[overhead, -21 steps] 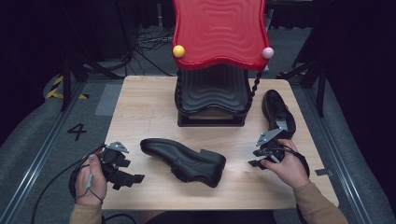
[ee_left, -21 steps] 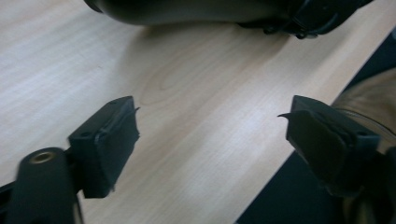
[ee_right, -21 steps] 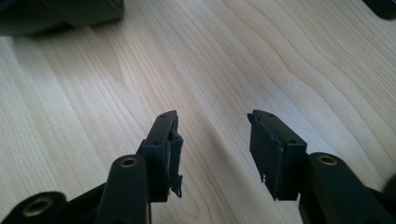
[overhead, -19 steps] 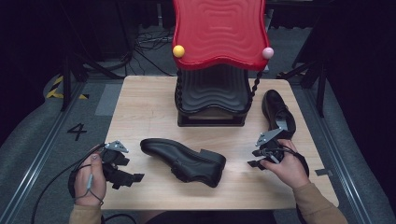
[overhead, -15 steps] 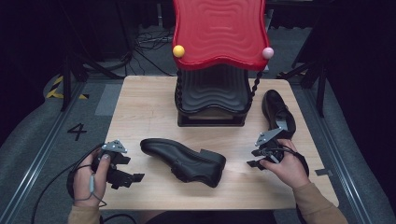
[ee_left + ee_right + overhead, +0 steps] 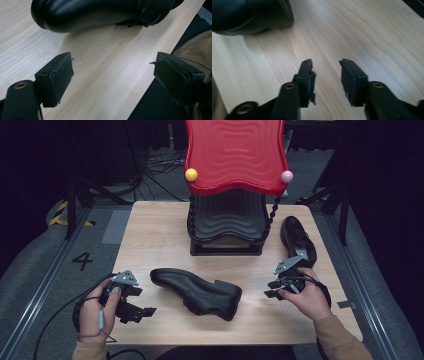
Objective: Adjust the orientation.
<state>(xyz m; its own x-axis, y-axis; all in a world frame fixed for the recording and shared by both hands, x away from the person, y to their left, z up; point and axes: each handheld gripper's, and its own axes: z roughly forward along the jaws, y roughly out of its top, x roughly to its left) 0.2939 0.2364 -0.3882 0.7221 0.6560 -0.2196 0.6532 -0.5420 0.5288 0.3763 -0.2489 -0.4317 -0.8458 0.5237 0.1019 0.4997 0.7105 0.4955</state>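
Wooden table (image 6: 155,227); grey floor (image 6: 30,270); dark surroundings.

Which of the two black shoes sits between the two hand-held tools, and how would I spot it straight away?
Start at the tall red-topped stand at the back of the wooden table. In front of its dark base lies the shoe, on its side, toe towards the left. The other black shoe stands upright by the right edge, beside the stand.

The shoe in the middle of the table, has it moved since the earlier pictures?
No. The middle shoe lies in the same spot in front of the red-topped stand, toe pointing left, with neither gripper touching it.
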